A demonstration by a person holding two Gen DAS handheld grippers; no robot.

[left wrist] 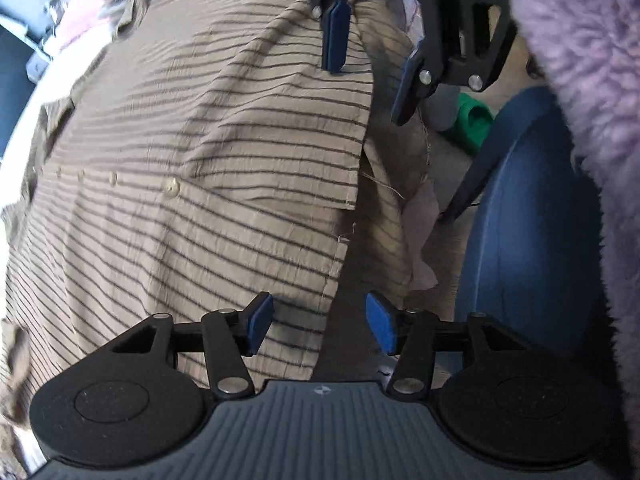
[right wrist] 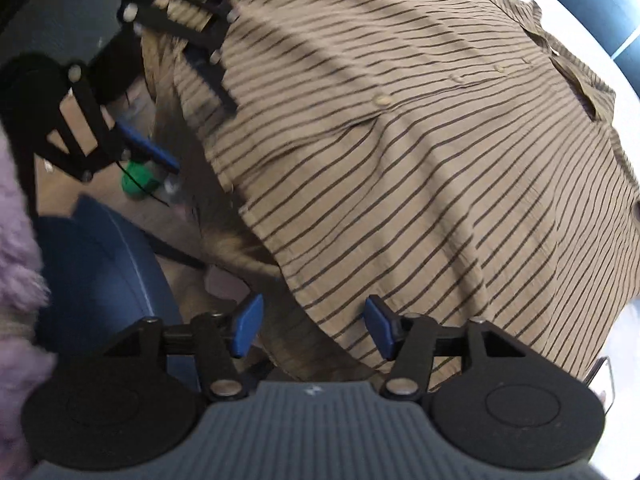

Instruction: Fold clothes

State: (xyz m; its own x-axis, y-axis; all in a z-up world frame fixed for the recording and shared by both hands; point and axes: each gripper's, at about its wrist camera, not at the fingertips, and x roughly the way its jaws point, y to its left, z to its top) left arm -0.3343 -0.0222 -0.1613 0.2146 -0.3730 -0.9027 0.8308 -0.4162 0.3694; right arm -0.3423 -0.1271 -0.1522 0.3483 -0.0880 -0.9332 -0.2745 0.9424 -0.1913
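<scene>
A tan button-up shirt with thin dark stripes [left wrist: 192, 168] lies spread on a white table, its hem hanging over the near edge; it also shows in the right wrist view [right wrist: 420, 168]. My left gripper [left wrist: 320, 326] is open and empty just above the shirt's hem edge. My right gripper [right wrist: 312, 330] is open and empty over the hem further along. In the left wrist view the right gripper [left wrist: 370, 54] shows at the top, open. In the right wrist view the left gripper [right wrist: 176, 92] shows at upper left, blurred.
A blue chair [left wrist: 532, 216] stands beside the table below the hem; it also shows in the right wrist view [right wrist: 100, 272]. A green object [left wrist: 476, 120] lies on the floor. A fuzzy lilac sleeve [left wrist: 580, 40] fills the right side. The white table edge [right wrist: 624, 340] shows at the right.
</scene>
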